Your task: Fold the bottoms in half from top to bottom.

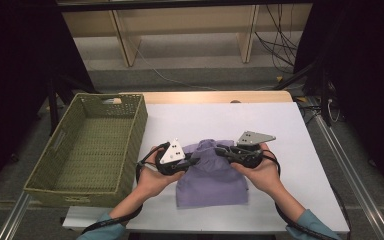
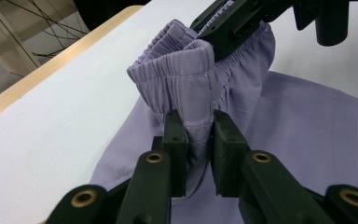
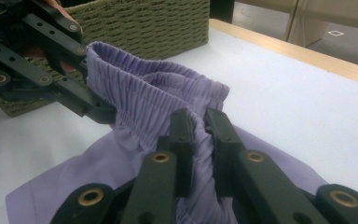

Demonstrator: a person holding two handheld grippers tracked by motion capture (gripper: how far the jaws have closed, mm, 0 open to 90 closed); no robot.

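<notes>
A purple garment (image 1: 212, 186) with an elastic waistband lies on the white table (image 1: 285, 135), its waistband end lifted and bunched. My left gripper (image 1: 196, 161) is shut on the left side of the waistband; in the left gripper view the jaws (image 2: 199, 126) pinch a fold of gathered cloth (image 2: 182, 74). My right gripper (image 1: 220, 150) is shut on the right side of the waistband, and its jaws (image 3: 199, 119) clamp the cloth (image 3: 140, 88) in the right gripper view. The two grippers face each other, close together, over the garment's far end.
An olive woven basket (image 1: 139, 131) stands to the left of the garment, partly off the table; its wall (image 3: 144, 23) is behind the left gripper in the right gripper view. A wooden strip (image 1: 215, 96) runs along the far edge. Cables lie on the floor beyond.
</notes>
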